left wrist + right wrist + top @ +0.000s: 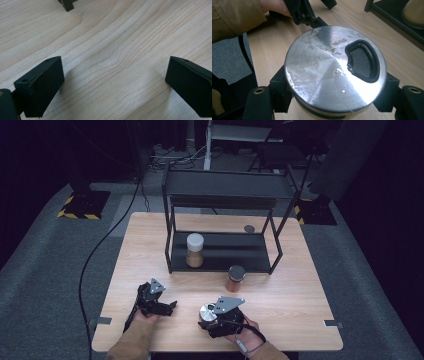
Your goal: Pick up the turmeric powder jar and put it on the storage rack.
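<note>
Jar [334, 75]: body hidden beneath its metal lid, base cut off by the lower edge of the right gripper view. Right gripper [210, 316] covers most of the jar in the high view. Rack [67, 4]: 1 corner in the left gripper view, cut by the top edge. Small dark disc [249, 228] behind the rack: too small to identify.

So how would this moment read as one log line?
right gripper: shut on metal-lidded jar | left gripper: open, over table
</note>
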Available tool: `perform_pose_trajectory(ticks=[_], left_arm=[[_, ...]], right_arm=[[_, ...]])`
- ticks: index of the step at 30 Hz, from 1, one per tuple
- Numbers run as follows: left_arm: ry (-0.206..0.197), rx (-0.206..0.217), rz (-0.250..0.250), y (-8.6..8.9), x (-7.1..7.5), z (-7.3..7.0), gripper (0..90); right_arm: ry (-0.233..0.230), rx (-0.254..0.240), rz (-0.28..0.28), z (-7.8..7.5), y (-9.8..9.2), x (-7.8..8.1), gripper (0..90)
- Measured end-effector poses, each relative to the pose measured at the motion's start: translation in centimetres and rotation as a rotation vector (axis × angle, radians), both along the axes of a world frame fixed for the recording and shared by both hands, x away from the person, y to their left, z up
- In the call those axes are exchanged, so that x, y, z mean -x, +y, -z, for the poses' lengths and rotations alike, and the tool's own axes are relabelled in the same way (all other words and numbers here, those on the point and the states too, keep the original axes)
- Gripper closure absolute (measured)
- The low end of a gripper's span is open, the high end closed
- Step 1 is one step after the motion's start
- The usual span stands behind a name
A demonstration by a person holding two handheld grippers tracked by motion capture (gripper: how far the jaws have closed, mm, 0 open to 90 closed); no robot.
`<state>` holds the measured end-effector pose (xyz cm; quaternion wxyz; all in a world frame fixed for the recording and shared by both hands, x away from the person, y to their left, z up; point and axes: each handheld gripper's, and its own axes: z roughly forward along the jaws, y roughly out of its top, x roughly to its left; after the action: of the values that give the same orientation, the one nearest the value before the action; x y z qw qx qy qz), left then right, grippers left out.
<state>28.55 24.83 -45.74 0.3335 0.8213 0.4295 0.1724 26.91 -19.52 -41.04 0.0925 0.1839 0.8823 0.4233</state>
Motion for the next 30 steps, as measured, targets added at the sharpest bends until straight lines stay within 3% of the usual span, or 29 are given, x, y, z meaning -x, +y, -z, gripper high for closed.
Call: perform_pose_trajectory(ticks=[17, 30], left_arm=[[0.0, -0.003, 0.004, 0.0, -0.1, 0.0, 1.4], [0.0, -0.001, 0.002, 0.0, 0.0, 0.0, 1.4]], right_arm=[[-0.033, 0.013, -0.01, -3.8, 0.1, -1.2, 31.1], [-0.048, 0.005, 0.015, -6.1, -0.3, -2.3, 31.2]])
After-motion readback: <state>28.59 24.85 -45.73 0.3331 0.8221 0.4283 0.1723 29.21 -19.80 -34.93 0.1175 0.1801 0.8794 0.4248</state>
